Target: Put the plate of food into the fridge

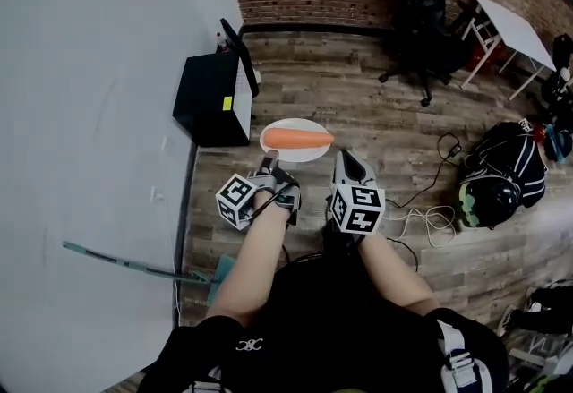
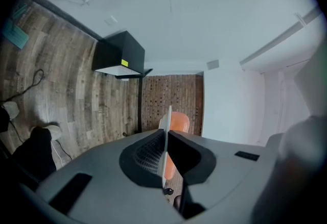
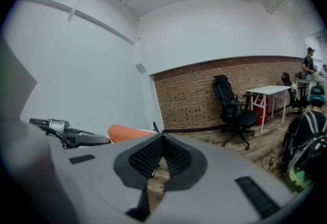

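The left claw [image 1: 269, 164], clamped on the near rim of the plate [image 1: 288, 124], has the black fridge [image 1: 213, 98] just ahead to its left, with the carrot [image 1: 298, 139] lying crosswise; the right claw [image 1: 346, 166] is closed on nothing.

Office chair [image 1: 423, 20], white table [image 1: 512, 27]

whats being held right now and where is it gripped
The left gripper clamps the white plate by its near rim; the right gripper is shut on nothing.
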Available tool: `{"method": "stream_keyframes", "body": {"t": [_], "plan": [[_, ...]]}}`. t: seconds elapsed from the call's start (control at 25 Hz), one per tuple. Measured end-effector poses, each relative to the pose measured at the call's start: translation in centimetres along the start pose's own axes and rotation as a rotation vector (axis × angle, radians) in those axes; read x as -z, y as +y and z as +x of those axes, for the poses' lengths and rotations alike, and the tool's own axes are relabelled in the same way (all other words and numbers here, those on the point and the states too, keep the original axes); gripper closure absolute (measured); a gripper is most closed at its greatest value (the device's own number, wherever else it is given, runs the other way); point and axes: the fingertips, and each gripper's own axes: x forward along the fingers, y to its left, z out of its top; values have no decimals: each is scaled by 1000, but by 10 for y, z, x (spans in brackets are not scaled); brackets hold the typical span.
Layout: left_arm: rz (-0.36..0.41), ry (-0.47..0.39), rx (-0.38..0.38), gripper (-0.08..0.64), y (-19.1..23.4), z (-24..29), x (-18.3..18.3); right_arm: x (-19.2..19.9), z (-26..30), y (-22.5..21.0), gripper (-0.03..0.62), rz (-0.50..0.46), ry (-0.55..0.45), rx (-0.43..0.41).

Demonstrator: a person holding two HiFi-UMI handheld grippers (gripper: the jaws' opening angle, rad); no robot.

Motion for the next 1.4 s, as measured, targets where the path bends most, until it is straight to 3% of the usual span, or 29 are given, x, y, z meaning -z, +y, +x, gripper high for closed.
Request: {"method": "stream_keyframes", "body": {"t": [0.32, 0.76, 1.04, 1.4], "plan": [[-19, -63, -10, 540, -16, 115, -9, -54, 111, -54, 578, -13, -5, -63], [-58, -131, 34, 541, -52, 268, 2, -121, 235, -139, 578, -82, 19, -138], [-78, -166, 27, 541, -50, 319, 9, -128, 276, -178, 578, -76, 52, -161], [-98, -195, 16, 543, -40, 385, -19, -131, 337, -206, 578, -68, 69, -163]]}}
